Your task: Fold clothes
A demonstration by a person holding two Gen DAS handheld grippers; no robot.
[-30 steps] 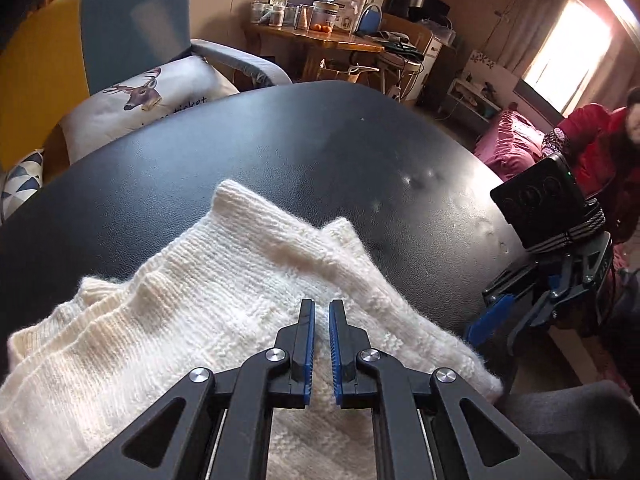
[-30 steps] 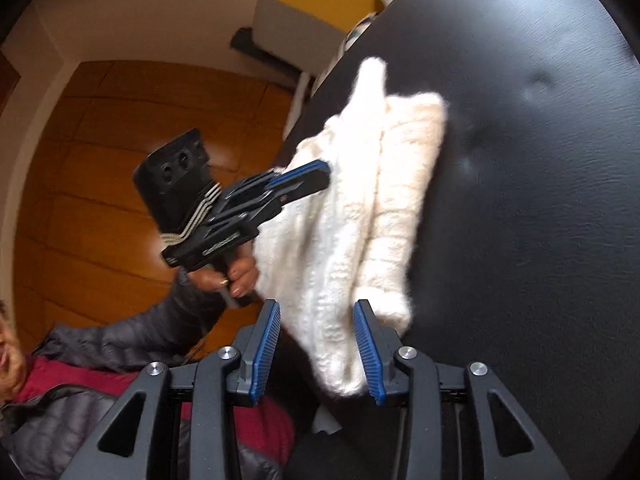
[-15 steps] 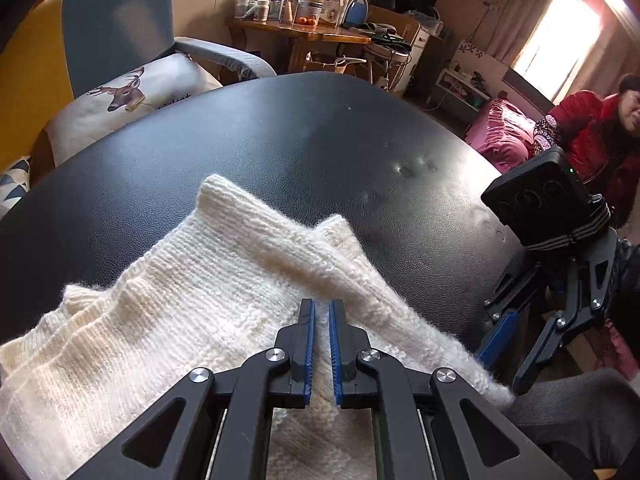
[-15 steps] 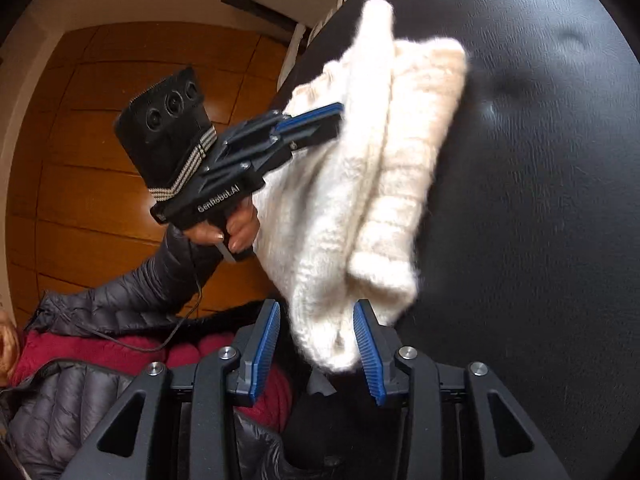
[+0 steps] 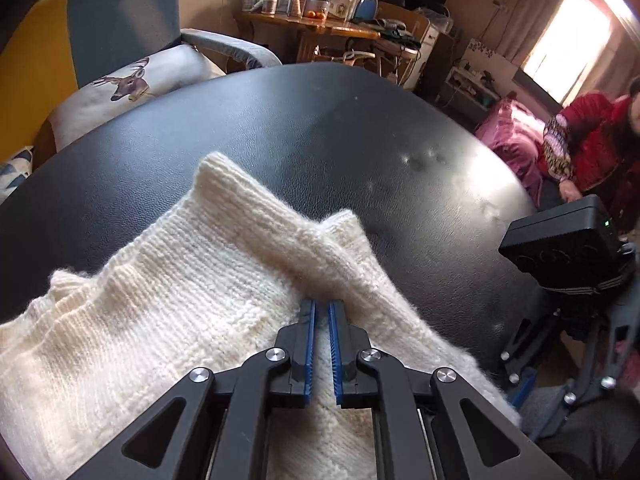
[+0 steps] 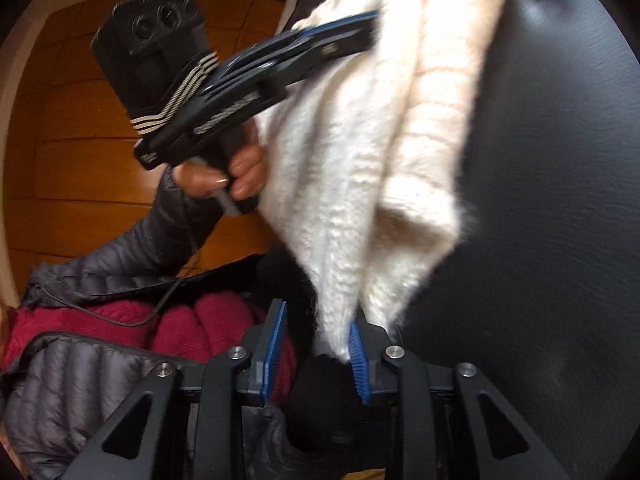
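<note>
Sweater (image 5: 168,312) pinched by left tool (image 5: 321,308) | right tool (image 6: 316,340) spread | lettering unreadable

A lived-in home room: an armchair (image 5: 120,28) in blue and yellow holds a deer-print cushion (image 5: 132,84), a wooden side table (image 5: 308,30) is crowded with jars and bottles, a curtained window (image 5: 568,44) glows, and wood flooring (image 6: 80,168) shows below.

Fuzzy cream knit sweater (image 5: 180,300), chunky ribbed wool by the look of it. Black tabletop (image 5: 280,128) with a grainy, leather-like sheen. Matt black plastic gripper arms, ridged blue pads (image 5: 309,344), shiny metal screws. Glossy wood floor (image 6: 80,168), puffy quilted sleeve (image 6: 132,256), probably nylon.
</note>
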